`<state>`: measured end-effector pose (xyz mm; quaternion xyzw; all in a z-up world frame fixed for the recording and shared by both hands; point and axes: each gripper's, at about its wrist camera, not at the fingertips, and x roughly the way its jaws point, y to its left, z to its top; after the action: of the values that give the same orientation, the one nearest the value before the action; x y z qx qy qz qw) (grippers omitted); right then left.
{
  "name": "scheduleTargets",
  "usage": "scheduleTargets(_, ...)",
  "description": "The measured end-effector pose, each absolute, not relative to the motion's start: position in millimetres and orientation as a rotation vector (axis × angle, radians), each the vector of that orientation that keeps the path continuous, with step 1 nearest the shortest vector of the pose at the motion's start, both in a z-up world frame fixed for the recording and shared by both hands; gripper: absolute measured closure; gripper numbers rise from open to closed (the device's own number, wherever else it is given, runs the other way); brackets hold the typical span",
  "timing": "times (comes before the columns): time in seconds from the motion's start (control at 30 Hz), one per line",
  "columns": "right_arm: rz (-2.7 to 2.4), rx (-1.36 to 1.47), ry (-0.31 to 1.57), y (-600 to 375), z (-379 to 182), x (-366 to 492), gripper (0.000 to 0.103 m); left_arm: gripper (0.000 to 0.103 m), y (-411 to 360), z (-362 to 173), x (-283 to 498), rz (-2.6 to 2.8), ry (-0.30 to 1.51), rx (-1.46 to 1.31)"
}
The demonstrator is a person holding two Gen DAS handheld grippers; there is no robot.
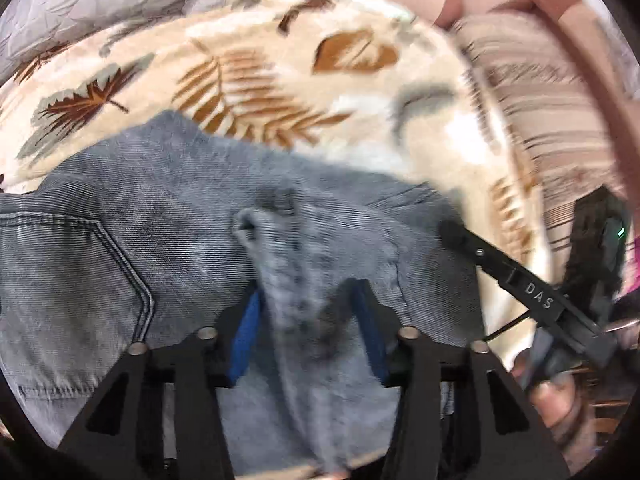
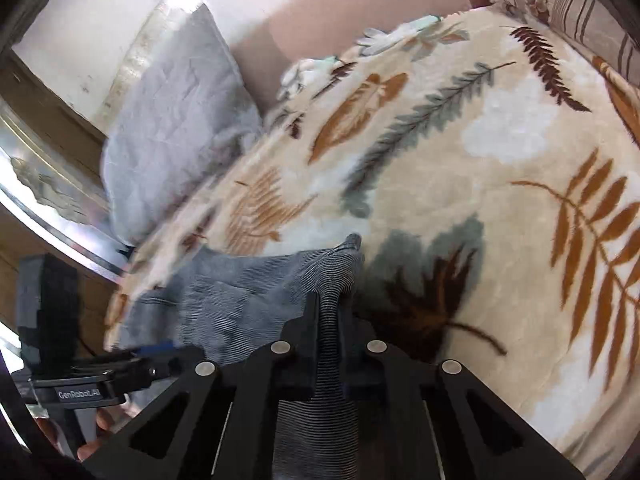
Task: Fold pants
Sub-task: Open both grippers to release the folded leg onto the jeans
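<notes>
The grey denim pants [image 1: 168,216] lie bunched on a leaf-patterned blanket [image 1: 280,64], a back pocket showing at the left. My left gripper [image 1: 308,300] is shut on a thick fold of the pants between its blue pads. My right gripper [image 2: 330,308] is shut on another ridge of the pants [image 2: 240,292] and holds it raised off the blanket [image 2: 480,152]. The right gripper also shows in the left wrist view [image 1: 452,232] at the pants' right edge. The left gripper's body shows at the lower left of the right wrist view [image 2: 120,364].
A grey quilted pillow [image 2: 172,120] leans at the bed's far left. A striped pillow [image 2: 560,4] lies at the far right corner. Pale gloves [image 2: 312,72] lie by the pink wall. A wooden frame [image 2: 40,152] borders the bed's left side.
</notes>
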<state>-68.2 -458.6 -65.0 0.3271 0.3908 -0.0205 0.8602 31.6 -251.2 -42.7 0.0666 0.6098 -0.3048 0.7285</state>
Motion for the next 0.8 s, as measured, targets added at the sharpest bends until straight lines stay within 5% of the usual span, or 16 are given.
scheduleTargets(0.6, -0.053, 0.741, 0.861, -448.7, -62.6, -126.5, 0.074, 0.064, -229.6, -24.5, 14.9, -0.683, 1.323, 0.129)
scheduleTargets(0.8, -0.092, 0.818, 0.822, -452.7, -64.6, -161.3, 0.072, 0.050, -207.4, -24.6, 9.3, -0.713, 1.373, 0.042)
